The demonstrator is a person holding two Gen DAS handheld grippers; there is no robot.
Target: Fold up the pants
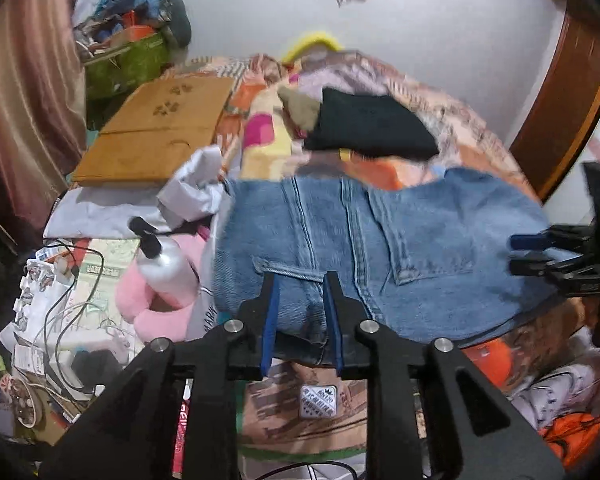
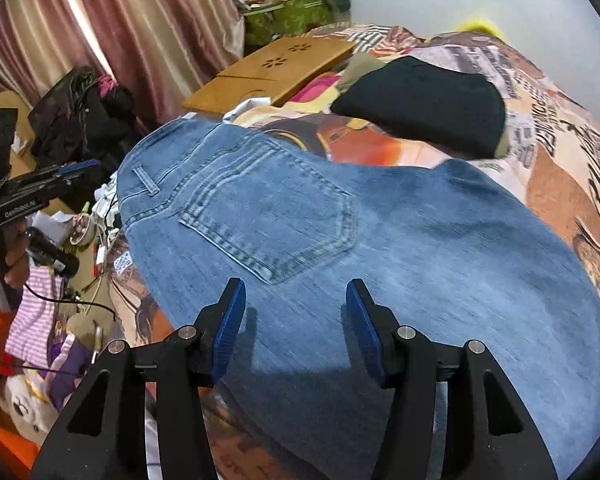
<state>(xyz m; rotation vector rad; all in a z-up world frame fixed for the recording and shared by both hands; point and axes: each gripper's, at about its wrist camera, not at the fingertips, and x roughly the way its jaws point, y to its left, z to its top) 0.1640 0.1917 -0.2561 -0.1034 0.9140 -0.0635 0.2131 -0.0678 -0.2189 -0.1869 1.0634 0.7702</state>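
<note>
Jeans lie folded, back pocket up, on the patterned bedspread; both the left gripper and right gripper hover spread, apparently pinching nothing.

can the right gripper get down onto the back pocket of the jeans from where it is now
Probably yes. The right gripper hangs open just over the jeans, and the back pocket lies flat ahead of its fingertips with nothing between.
</note>
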